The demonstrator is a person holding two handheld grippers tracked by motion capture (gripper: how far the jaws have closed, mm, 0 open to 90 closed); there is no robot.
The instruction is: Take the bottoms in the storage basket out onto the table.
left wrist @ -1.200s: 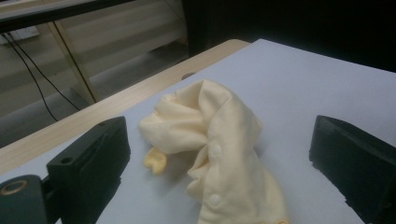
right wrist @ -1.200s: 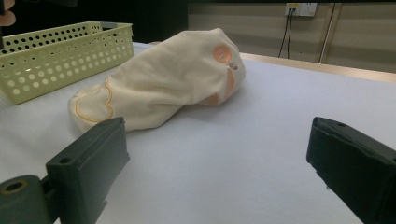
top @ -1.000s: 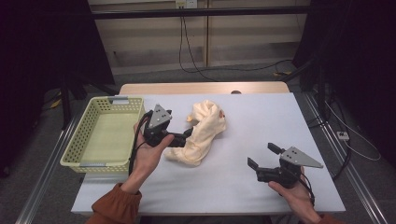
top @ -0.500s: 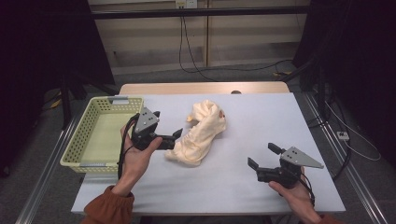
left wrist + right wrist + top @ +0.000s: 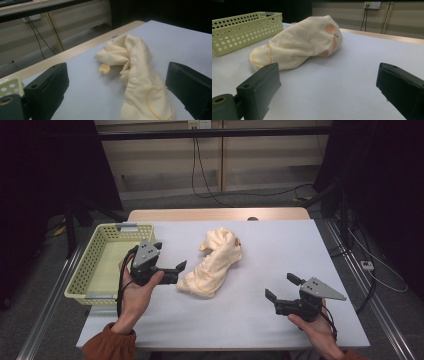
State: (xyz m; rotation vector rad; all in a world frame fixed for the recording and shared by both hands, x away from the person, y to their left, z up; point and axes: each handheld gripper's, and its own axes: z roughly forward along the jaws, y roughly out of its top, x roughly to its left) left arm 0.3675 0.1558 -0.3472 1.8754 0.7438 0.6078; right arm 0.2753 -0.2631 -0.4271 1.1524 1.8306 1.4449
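Basket: a pale yellow perforated basket (image 5: 102, 265) sits at the table's left edge, well left of the garment.
Left gripper: the left gripper (image 5: 171, 268) hovers between the basket and the garment, jaws spread wide and holding nothing.
Garment: a cream garment (image 5: 214, 262) lies crumpled on the white table (image 5: 280, 250), near its middle (a heart outline is stitched at its near end).
Garment axis: its long axis runs on a slant, from the near-left end close to the left gripper up to the far-right end with orange patches.
Garment to left gripper: the near end lies just right of the jaw tips; in the left gripper view it sits between the jaws, whether touching I cannot tell.
Right gripper: the right gripper (image 5: 283, 287) is well right of the garment, jaws spread apart and empty, aimed at it.
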